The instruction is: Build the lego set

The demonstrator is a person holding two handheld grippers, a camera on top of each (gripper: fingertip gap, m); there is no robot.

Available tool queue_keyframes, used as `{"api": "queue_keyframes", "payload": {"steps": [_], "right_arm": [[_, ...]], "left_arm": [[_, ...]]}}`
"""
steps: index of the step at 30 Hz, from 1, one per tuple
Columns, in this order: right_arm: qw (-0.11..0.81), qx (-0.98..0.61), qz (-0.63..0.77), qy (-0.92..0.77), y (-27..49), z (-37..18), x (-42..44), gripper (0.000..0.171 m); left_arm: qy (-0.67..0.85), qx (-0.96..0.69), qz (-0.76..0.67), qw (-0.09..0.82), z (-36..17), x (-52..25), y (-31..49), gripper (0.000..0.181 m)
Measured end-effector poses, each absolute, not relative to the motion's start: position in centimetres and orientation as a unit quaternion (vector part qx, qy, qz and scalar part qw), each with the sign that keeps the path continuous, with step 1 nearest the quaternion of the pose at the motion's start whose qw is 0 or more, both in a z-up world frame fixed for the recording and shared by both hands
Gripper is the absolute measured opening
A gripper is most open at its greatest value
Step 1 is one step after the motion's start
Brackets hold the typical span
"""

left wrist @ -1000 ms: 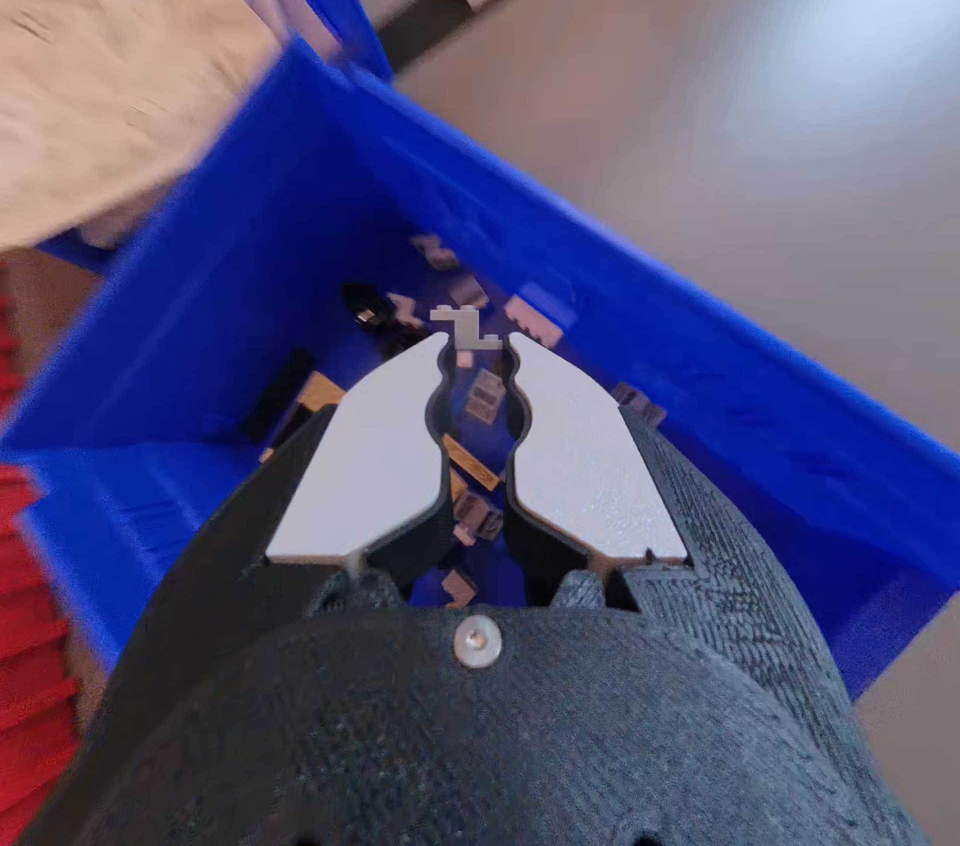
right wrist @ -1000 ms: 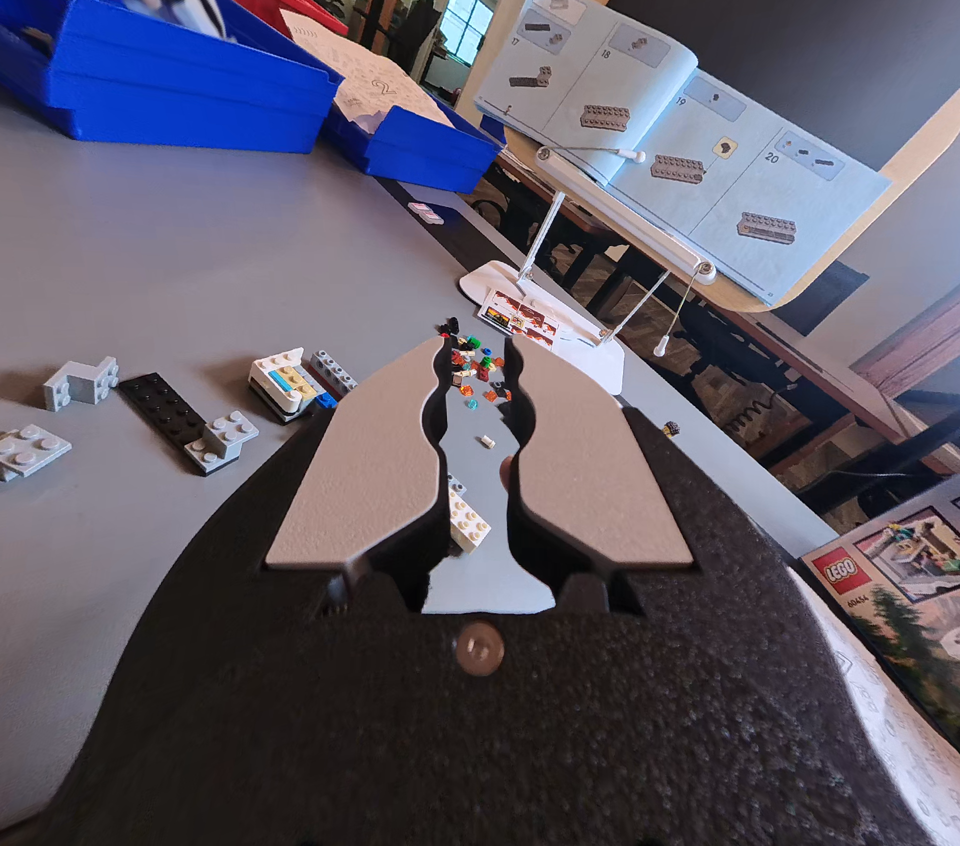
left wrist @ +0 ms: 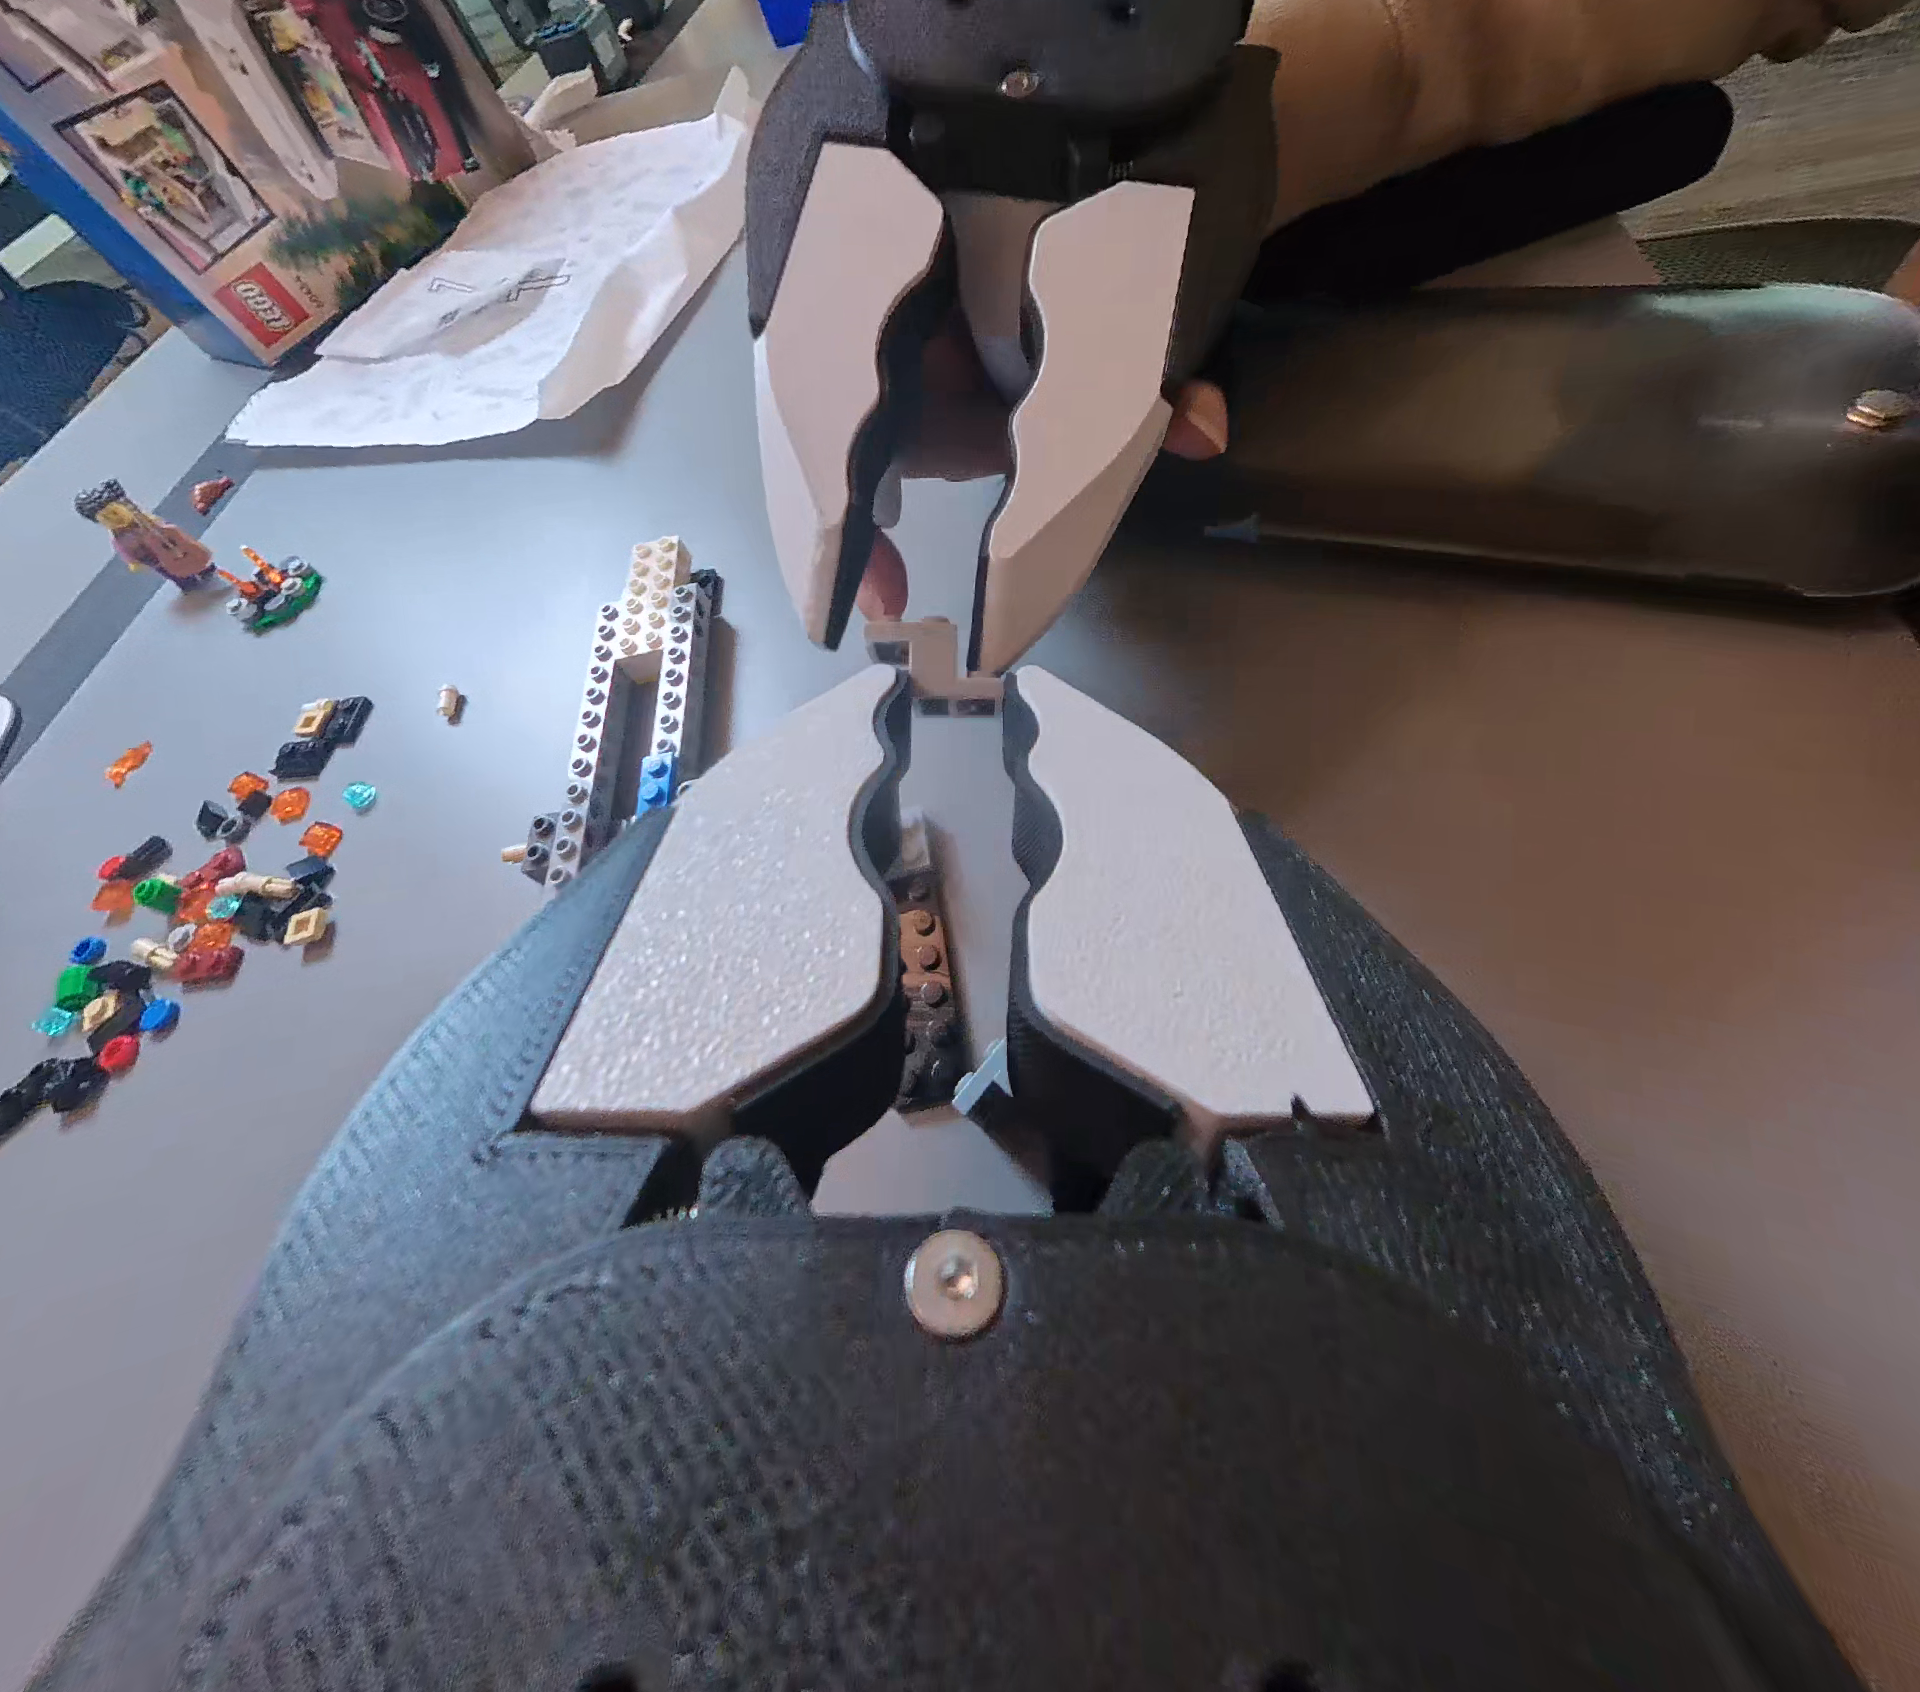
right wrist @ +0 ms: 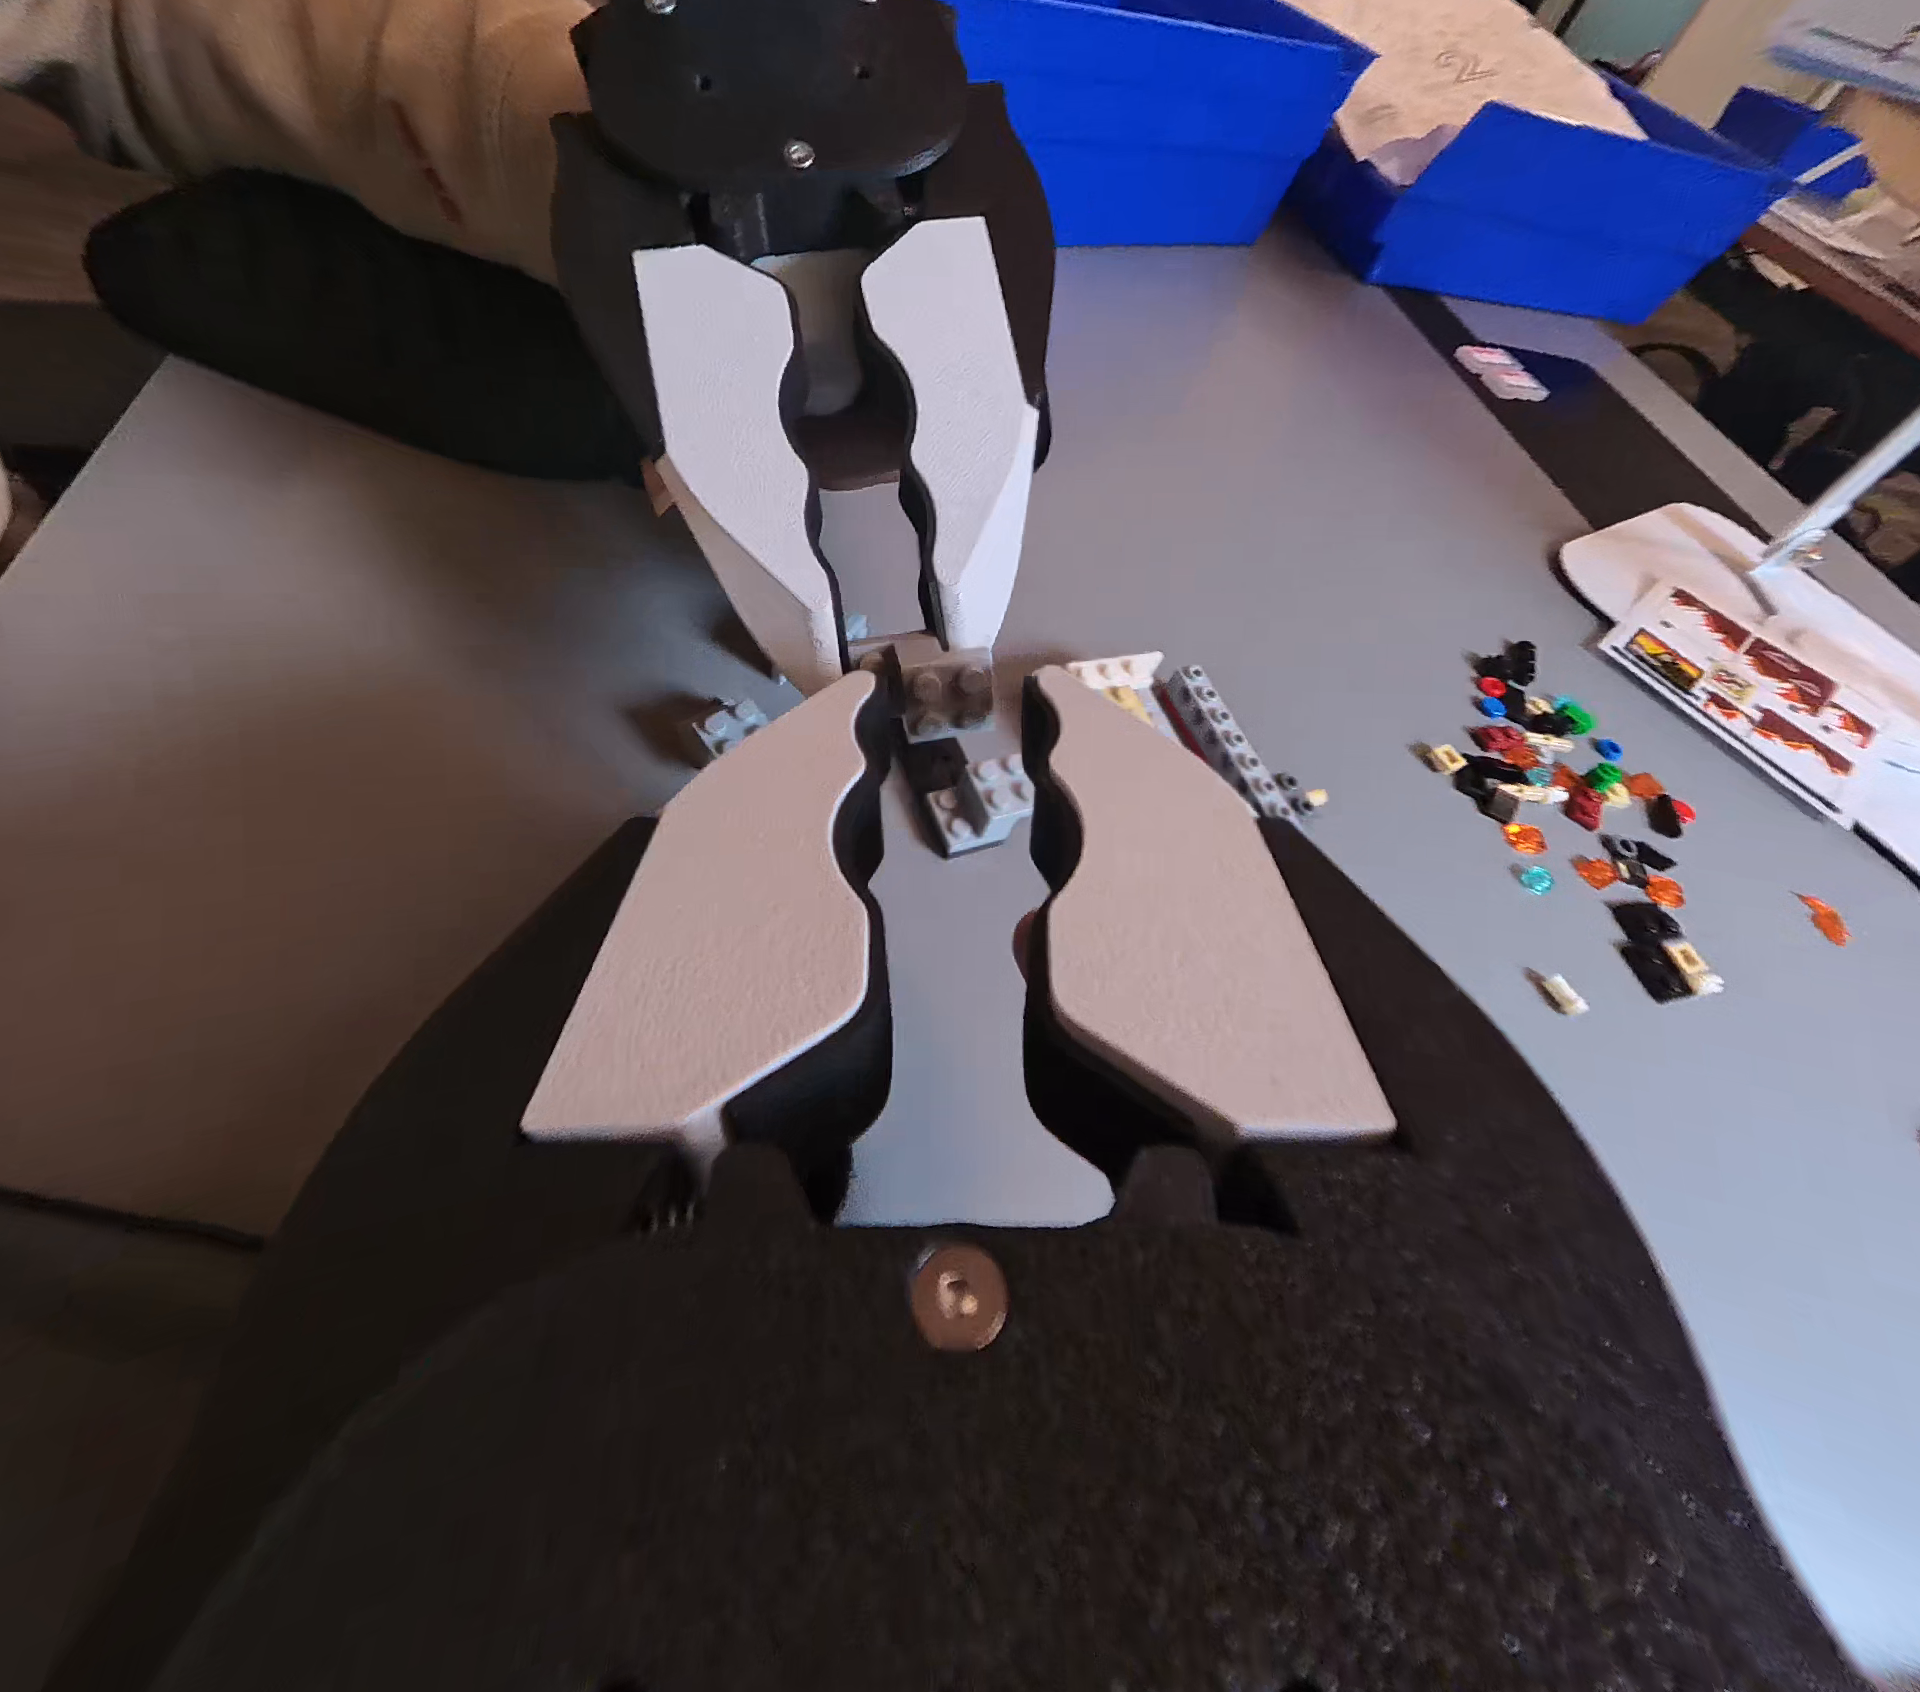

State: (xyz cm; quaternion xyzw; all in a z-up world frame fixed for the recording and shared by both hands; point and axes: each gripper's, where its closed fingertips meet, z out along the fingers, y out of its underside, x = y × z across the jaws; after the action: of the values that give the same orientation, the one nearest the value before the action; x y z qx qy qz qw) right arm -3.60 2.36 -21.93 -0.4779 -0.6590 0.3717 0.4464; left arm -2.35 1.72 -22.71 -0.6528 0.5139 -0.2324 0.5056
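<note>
Since every entry is placed from the two tongs meeting tip to tip at centre, the list runs leftward first.

1. Far left of the tongs: printed cardboard set box (left wrist: 208,84), standing; crumpled white paper bag (left wrist: 540,281) lying flat beside it.
2. Left, nearer: small robed minifigure (left wrist: 145,536), upright; a scatter of tiny loose pieces (left wrist: 197,904) in orange, black, red, green and blue.
3. Just left of the tips: long light-grey studded frame with a tan block on its far end (left wrist: 644,707), flat on the grey tabletop (left wrist: 1351,811).
4. Centre, above the table: small light-grey stepped bracket brick (left wrist: 930,655), the task's piece in hand. Judged very light, rigid, smooth-sided, so apt to twist or pop out of a pinch. Best taken across its flat parallel sides (not over the studs).
5. Left tongs (left wrist: 951,692): nearly closed, tips clenched on the bracket's lower step. A dark brown and black studded plate (left wrist: 925,967) lies on the table beneath its fingers.
6. Right tongs (left wrist: 904,640): reaching from opposite, jaws parted a little wider than the bracket, tips flanking its upper step. One tip looks to touch it, but no firm clamp shows.
7. Right of the tongs: person's hand in a beige sleeve (left wrist: 1455,32), working the right tongs.
</note>
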Motion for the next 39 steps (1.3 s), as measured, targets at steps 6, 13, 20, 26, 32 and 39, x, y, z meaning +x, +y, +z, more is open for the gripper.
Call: {"api": "queue_keyframes", "payload": {"steps": [6, 13, 20, 26, 32, 39], "right_arm": [[0.438, -0.49, 0.346, -0.67, 2.7, -22.7, -3.8, 0.016], [0.42, -0.517, 0.301, -0.683, 3.9, -24.6, -3.4, 0.017], [0.415, -0.5, 0.256, -0.716, 3.5, -25.8, -3.4, 0.017], [0.42, -0.496, 0.248, -0.719, 3.4, -25.8, -3.3, 0.017], [0.42, -0.492, 0.25, -0.72, 3.3, -25.8, -3.3, 0.017], [0.42, -0.493, 0.256, -0.718, 3.3, -25.8, -3.4, 0.017]], "left_arm": [[0.515, -0.657, -0.224, 0.503, -23.0, -3.6, 2.0, 0.026], [0.477, -0.7, -0.225, 0.482, -23.9, -6.0, 3.4, 0.028], [0.501, -0.713, -0.181, 0.456, -25.7, -6.2, 3.5, 0.026], [0.479, -0.736, -0.193, 0.437, -26.0, -7.2, 3.9, 0.025], [0.473, -0.763, -0.213, 0.386, -27.0, -7.8, 3.2, 0.023], [0.477, -0.77, -0.21, 0.367, -27.6, -7.7, 2.7, 0.029]]}}
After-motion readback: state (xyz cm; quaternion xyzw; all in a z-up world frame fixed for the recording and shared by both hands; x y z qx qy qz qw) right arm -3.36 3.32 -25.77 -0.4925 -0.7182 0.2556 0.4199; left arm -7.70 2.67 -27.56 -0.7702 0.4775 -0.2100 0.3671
